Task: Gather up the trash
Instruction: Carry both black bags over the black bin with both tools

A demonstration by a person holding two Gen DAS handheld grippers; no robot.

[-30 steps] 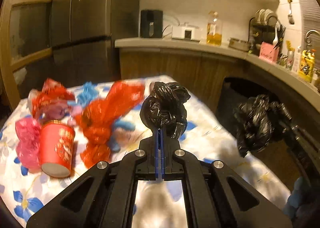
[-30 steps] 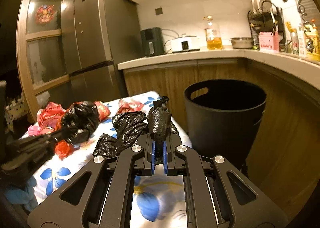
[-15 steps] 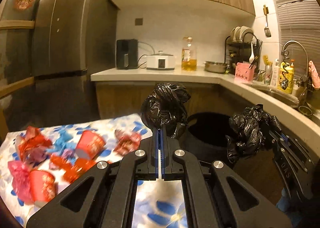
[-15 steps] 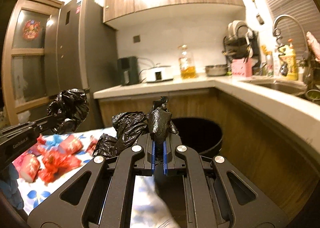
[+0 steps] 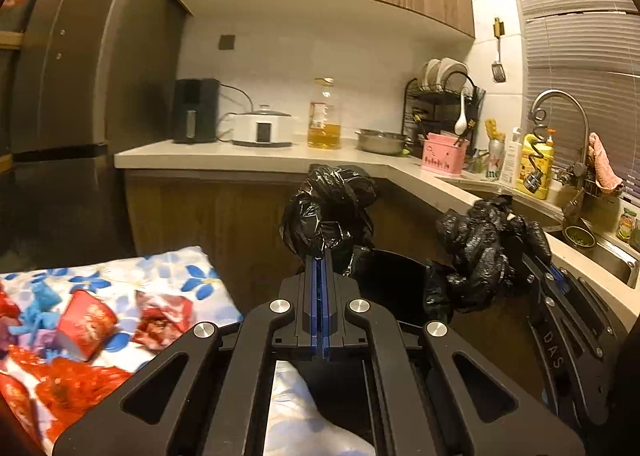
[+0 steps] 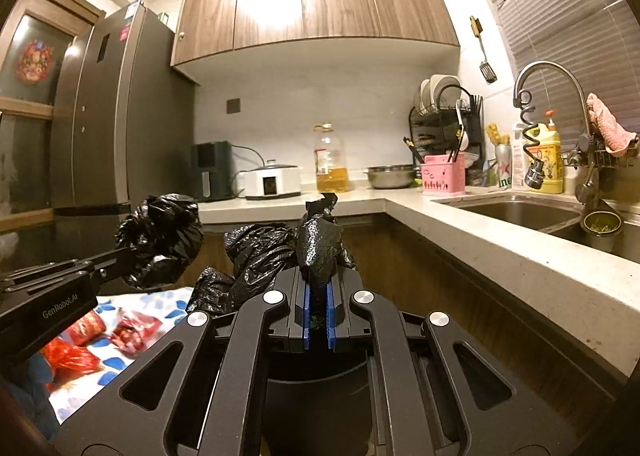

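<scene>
Left gripper (image 5: 320, 268): lower centre of the left wrist view, jaws pinched together on a bunched end of the black trash bag (image 5: 330, 212), which balls up just past the tips.
Right gripper (image 6: 318, 288): lower centre of the right wrist view, jaws nearly together, clamped on another crumpled end of the bag; a loose fold hangs off to the left of the tips.
Bag, span: both ends are in the air; whether the two bunches are one bag is likely, though the joining film is not clearly shown.
Bag, handling: judged thin, light, soft and slippery; it crumples readily and could tear or slide out of a shallow pinch. Best taken at a gathered, doubled rim, as now.
Black bin (image 5: 394, 284): just beyond the left tips, beneath the right gripper, open mouth up.
Table trash: red cup (image 5: 86, 324) and red wrappers (image 5: 162, 318) lie on the floral cloth (image 5: 192, 276), lower left of both views; not yet collected.
Counter (image 6: 500, 244): behind, sweeping to the right.
Sink (image 6: 516, 212): right, far.
</scene>
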